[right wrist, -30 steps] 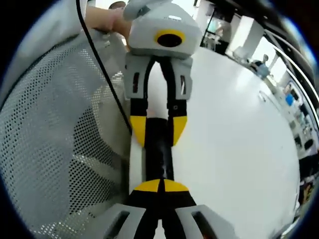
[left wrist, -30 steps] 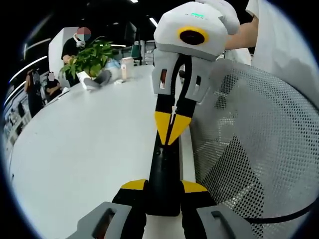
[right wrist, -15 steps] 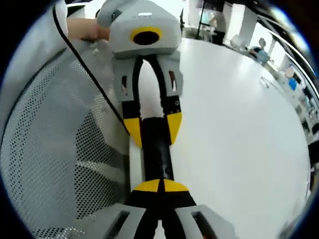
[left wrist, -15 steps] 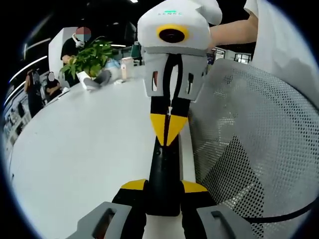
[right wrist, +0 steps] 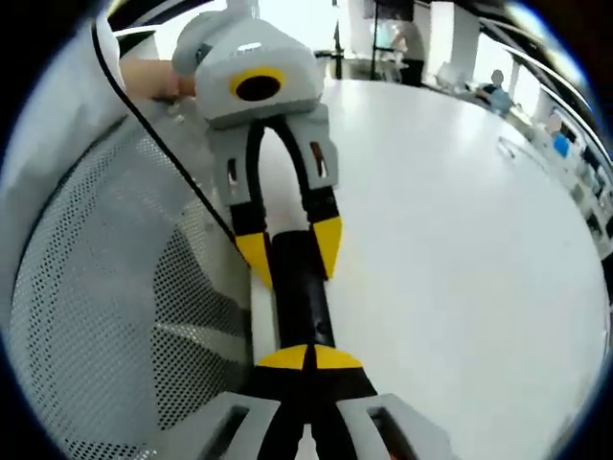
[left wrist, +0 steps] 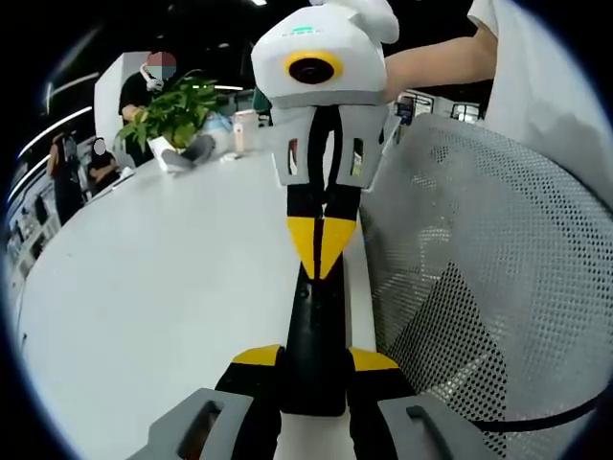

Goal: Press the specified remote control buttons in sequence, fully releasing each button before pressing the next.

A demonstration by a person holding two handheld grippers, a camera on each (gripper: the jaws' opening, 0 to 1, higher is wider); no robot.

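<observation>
Left gripper view: my left gripper [left wrist: 313, 362] rises from 6 o'clock, its yellow-tipped jaws set against either side of the near end of the black remote control [left wrist: 316, 340]. The remote runs lengthwise toward 12 o'clock, lying on a white base strip on the counter [left wrist: 163, 287]. The right gripper [left wrist: 321, 251] comes down from 12 o'clock, jaws drawn together to a single yellow point that rests on the far end of the remote. A bare forearm [left wrist: 431, 62] leads off toward 2 o'clock behind it. A white mesh fan guard [left wrist: 488, 287] stands just beside the remote at 3 o'clock.

Right gripper view: the right gripper [right wrist: 311, 358] has its yellow tips meeting, with no gap, on top of the remote control [right wrist: 302, 292]. The left gripper [right wrist: 287, 251] reaches in from 11 o'clock, jaws spread and straddling the remote's other end, one tip on each side. A hand [right wrist: 158, 79] grips its housing at 10 o'clock. The fan guard [right wrist: 115, 307] sits at 9 o'clock, the counter [right wrist: 460, 249] at 3 o'clock.

A potted plant [left wrist: 172, 115] stands well apart at 10 o'clock in the left gripper view.
</observation>
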